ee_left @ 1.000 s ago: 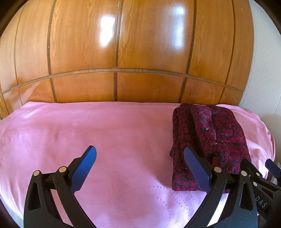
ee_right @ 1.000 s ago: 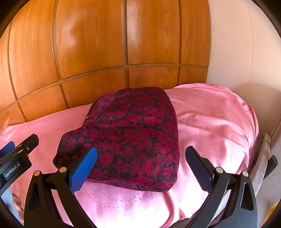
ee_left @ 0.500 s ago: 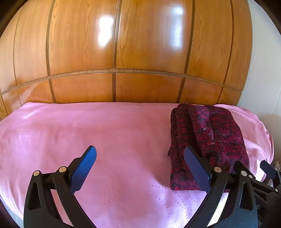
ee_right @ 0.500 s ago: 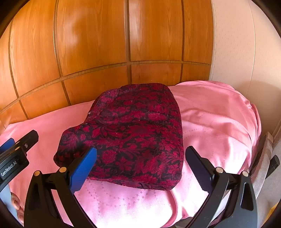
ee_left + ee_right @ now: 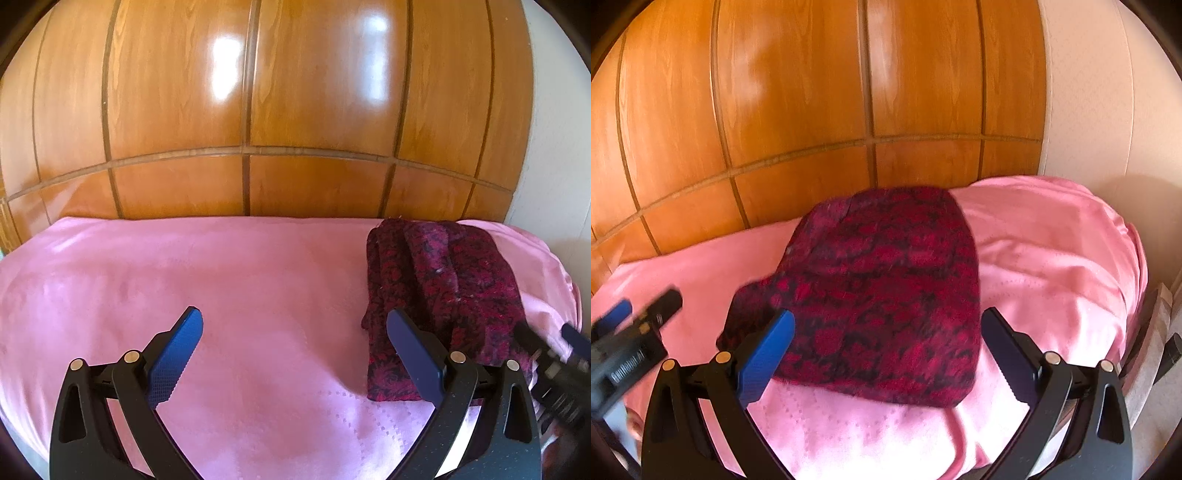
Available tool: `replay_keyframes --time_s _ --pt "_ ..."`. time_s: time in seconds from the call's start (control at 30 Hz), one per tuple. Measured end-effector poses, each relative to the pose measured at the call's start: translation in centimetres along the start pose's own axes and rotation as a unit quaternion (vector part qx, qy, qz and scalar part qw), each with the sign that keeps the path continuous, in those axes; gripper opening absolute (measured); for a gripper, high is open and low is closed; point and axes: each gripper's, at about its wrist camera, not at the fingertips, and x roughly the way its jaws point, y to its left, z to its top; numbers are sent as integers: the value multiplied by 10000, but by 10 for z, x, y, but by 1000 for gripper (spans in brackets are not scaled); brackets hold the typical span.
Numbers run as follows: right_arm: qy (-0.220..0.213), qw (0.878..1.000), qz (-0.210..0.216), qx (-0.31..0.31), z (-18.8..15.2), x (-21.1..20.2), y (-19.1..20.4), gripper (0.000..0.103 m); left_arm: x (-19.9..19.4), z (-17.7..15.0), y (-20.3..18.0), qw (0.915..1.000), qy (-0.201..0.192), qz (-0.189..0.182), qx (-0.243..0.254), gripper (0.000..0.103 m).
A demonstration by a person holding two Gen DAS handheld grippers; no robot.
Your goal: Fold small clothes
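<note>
A folded dark red and black patterned garment [image 5: 439, 295] lies on the right end of the pink cloth-covered surface [image 5: 229, 288]. In the right wrist view the same garment [image 5: 882, 291] fills the middle as a neat rectangle. My left gripper [image 5: 295, 332] is open over bare pink cloth, left of the garment, holding nothing. My right gripper [image 5: 886, 332] is open above the garment's near edge, nothing between its fingers. Each gripper shows at the edge of the other's view: the right gripper [image 5: 554, 354] and the left gripper [image 5: 631, 332], both blurred.
A glossy wooden panelled wall [image 5: 295, 110] rises directly behind the surface. A cream wall [image 5: 1108, 110] stands at the right. The pink cloth drops off at the right end [image 5: 1126, 258], with furniture edges [image 5: 1160, 332] beyond. Part of a hand [image 5: 633, 424] shows low at the left.
Both grippers have drawn back and lifted slightly from the garment, so it sits lower and farther in both views. The garment has not moved. Both grippers stay open.
</note>
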Motion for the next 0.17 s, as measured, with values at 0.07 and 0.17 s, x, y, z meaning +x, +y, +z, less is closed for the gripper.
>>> replay_keyframes --time_s 0.07,0.17 --pt "-96 9999 -65 112 9 -1 -11 101 3 -1 2 9999 75 2 -72 99" --pt "-226 9982 -406 368 28 8 -41 101 8 -2 6 9998 162 15 -151 99"
